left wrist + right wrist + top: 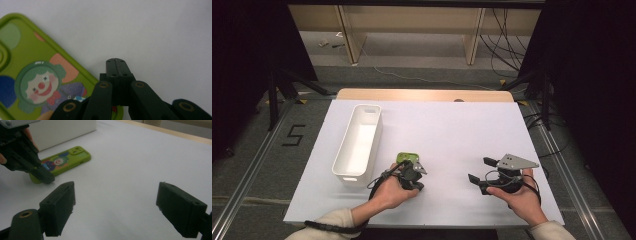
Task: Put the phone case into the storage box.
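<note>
Dark room, cables on the floor beyond; a white sheet covers the desk (452,130), wood edge showing at the far side.

Your left tool (116,65) has its jaws pressed together with nothing between them, tips down close to the sheet. The phone case (37,75), green with a clown print, lies flat just to the left of those tips in the left gripper view, its near edge running under the tool's linkage. In the right gripper view the same tool (46,177) sits at the case's near end, touching it or nearly so; contact cannot be confirmed. Closed jaws at a flat thing's edge look like a nudge or a pry, not a grasp; that is a judgement.

Your right tool (116,202) has its jaws wide apart and empty, held low over bare sheet. The case (63,162) lies well ahead and to its left, camera cutout at the far end. Likely it waits there to take the case once an edge is up.

A white bin (358,142) stands just left of your left tool, long side alongside it, probably the drop point.
</note>
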Available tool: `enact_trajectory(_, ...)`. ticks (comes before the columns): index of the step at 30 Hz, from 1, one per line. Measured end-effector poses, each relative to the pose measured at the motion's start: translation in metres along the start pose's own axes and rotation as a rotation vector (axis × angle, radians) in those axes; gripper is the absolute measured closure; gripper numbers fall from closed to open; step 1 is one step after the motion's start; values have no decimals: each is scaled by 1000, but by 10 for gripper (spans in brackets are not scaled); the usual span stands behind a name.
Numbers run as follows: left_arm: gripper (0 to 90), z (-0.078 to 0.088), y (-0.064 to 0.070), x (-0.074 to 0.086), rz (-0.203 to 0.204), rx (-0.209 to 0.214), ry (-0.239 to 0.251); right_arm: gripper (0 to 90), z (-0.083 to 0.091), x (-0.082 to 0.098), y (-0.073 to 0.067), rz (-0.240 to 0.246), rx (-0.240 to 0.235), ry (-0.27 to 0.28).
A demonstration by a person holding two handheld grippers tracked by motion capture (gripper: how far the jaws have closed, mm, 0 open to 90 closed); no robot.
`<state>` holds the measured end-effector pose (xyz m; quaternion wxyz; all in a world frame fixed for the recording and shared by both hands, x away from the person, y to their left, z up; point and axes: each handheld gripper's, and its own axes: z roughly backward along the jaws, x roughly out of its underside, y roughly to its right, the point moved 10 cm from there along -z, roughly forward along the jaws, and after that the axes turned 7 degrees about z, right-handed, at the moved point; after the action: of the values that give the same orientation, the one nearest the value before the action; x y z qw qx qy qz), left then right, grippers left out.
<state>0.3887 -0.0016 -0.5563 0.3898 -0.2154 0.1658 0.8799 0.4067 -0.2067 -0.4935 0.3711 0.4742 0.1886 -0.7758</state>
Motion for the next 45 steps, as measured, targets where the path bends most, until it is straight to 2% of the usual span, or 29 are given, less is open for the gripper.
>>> enact_trajectory(4, 898, 11, -13, 14, 22, -28, -14, 168, 0, 0, 0, 1, 0, -3)
enact_trajectory(9, 898, 20, -28, 27, 71, -55, -13, 169, -1, 1, 0, -1, 0, -5)
enact_trajectory(10, 898, 21, -31, 28, 68, -61, -19, 169, -1, 1, 0, -1, 0, -5)
enact_trajectory(16, 897, 21, -31, 29, 67, -68, -19, 169, 0, 0, 0, -1, 2, -3)
enact_trajectory(21, 850, 26, -30, 24, 67, -58, 16, 168, 1, -1, 0, -1, 0, 7)
enact_trajectory(22, 793, 28, -28, 21, 72, -47, 40, 167, 2, -2, 0, 1, -3, 13)
enact_trajectory(23, 793, 31, -27, 17, 66, -36, 72, 167, 2, -2, 0, 1, -3, 13)
enact_trajectory(24, 725, 35, -27, 13, 62, -33, 100, 166, 3, -3, -1, 4, -5, 20)
enact_trajectory(25, 725, 39, -27, 9, 64, -35, 139, 166, 3, -3, -1, 4, -5, 20)
enact_trajectory(26, 674, 44, -26, 3, 58, -26, 184, 165, 3, -4, -1, 5, -6, 27)
enact_trajectory(27, 583, 47, -27, 0, 55, -25, 213, 165, 3, -4, -1, 6, -7, 27)
enact_trajectory(28, 533, 50, -28, -4, 53, -30, 244, 164, 3, -4, -2, 7, -9, 28)
enact_trajectory(29, 370, 52, -29, -6, 50, -38, 261, 163, 3, -5, -2, 8, -11, 34)
enact_trajectory(30, 254, 53, -32, -10, 50, -58, 283, 162, 4, -6, -2, 9, -12, 36)
enact_trajectory(31, 254, 53, -35, -12, 52, -81, 289, 162, 4, -6, -2, 9, -12, 36)
enact_trajectory(32, 152, 53, -37, -14, 57, -101, 292, 162, 4, -6, -2, 11, -12, 39)
enact_trajectory(35, 20, 52, -43, -23, 69, -137, 313, 160, 5, -8, -3, 11, -13, 49)
enact_trajectory(40, 0, 47, -55, -37, 107, -157, 317, 159, 4, -8, -3, 12, -11, 48)
enact_trajectory(45, 0, 32, -65, -43, 123, -183, 264, 159, 4, -7, -2, 12, -8, 44)
